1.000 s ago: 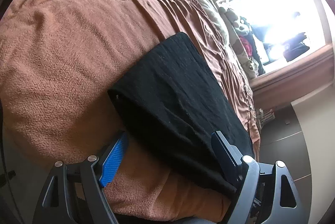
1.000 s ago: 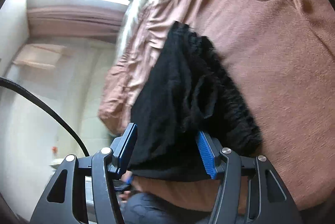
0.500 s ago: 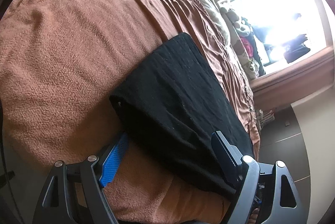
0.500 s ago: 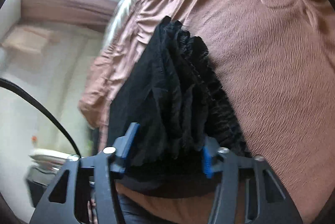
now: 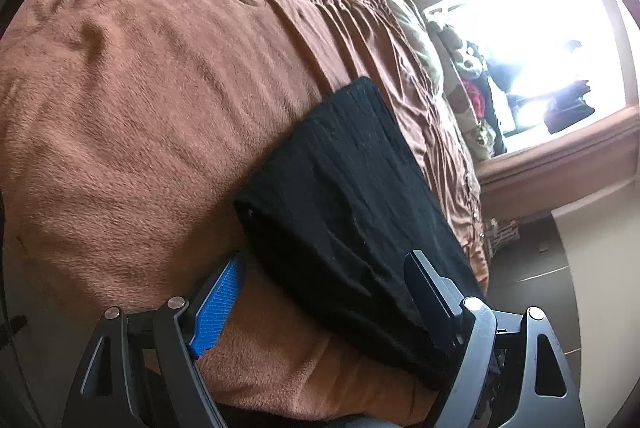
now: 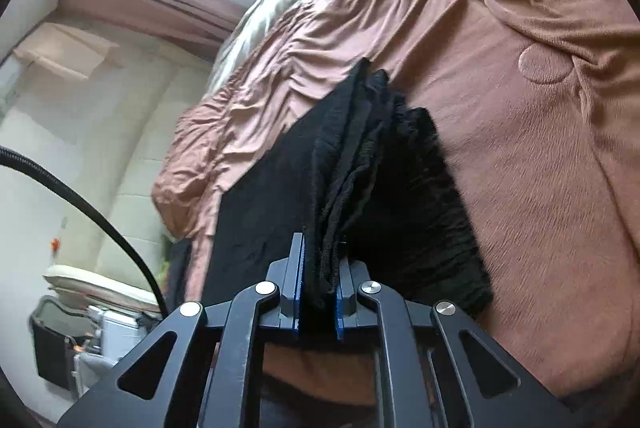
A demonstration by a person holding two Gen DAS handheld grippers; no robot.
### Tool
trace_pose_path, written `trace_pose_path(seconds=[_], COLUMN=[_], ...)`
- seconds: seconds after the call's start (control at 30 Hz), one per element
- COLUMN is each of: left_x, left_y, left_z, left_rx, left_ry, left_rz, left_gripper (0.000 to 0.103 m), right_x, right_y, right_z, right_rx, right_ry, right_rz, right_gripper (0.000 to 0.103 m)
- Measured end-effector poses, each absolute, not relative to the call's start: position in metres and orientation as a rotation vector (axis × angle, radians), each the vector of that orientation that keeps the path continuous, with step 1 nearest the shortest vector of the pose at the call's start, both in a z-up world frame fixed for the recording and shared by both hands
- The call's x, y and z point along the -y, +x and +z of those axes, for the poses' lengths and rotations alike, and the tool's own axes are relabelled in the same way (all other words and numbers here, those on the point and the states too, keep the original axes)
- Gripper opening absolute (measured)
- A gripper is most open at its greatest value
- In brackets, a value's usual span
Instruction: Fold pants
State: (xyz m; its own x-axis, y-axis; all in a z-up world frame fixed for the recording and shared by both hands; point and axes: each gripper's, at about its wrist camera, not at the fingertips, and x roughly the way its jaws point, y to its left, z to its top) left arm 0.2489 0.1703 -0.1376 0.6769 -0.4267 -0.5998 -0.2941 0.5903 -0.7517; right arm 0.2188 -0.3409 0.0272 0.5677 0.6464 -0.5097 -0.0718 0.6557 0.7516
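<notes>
The bed (image 5: 132,100) is covered by a brown blanket (image 6: 540,188), and this large surface is lying the same as one second before. On it the black pants (image 5: 352,196) are lying near the front edge, folded into a long band. In the left wrist view the band is keeping the same place and shape as earlier. In the right wrist view its near end is now changing: before, the gathered edge was lying loose on the blanket, and now it is being bunched into a narrow ridge and raised a little above the blanket.

The left claw (image 5: 320,292) is staying wide apart as before. One finger is over the blanket and the other over the pants, and the pads are not pressing the cloth.

The right claw (image 6: 318,292) has just been closing. Earlier its blue pads (image 6: 298,284) were standing apart on both sides of the cloth; now they are clenched on the bunched edge of the pants, and the cloth is squeezed between them.
</notes>
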Motion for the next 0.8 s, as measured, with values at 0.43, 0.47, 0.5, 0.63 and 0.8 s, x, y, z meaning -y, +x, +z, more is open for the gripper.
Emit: trace_pose_path(seconds=[0.43,0.47,0.5,0.63,0.8], left_x=[-0.186,-0.186,-0.186,-0.182,-0.177], left_y=[0.250,0.252,0.255,0.266,0.277], left_z=[-0.128,-0.129,-0.130,-0.137,-0.144], left_rx=[-0.860,-0.868,-0.871,-0.900,-0.921], left_ry=[-0.896,-0.888,-0.884,-0.859,-0.841], left_rz=[-0.036,-0.029,-0.028,-0.034,-0.057], left_gripper=[0.083,0.083,0.083,0.083,0.083], right_x=[0.369,0.375,0.379,0.389,0.391], right_y=[0.169,0.167,0.168,0.175,0.180], right_z=[0.011,0.006,0.001,-0.022,-0.034], right_rx=[-0.884,-0.897,-0.909,-0.982,-1.026], right_ry=[0.756,0.766,0.779,0.819,0.812], right_rz=[0.444,0.433,0.427,0.396,0.375], right_gripper=[0.008,0.008,0.008,0.008,0.008])
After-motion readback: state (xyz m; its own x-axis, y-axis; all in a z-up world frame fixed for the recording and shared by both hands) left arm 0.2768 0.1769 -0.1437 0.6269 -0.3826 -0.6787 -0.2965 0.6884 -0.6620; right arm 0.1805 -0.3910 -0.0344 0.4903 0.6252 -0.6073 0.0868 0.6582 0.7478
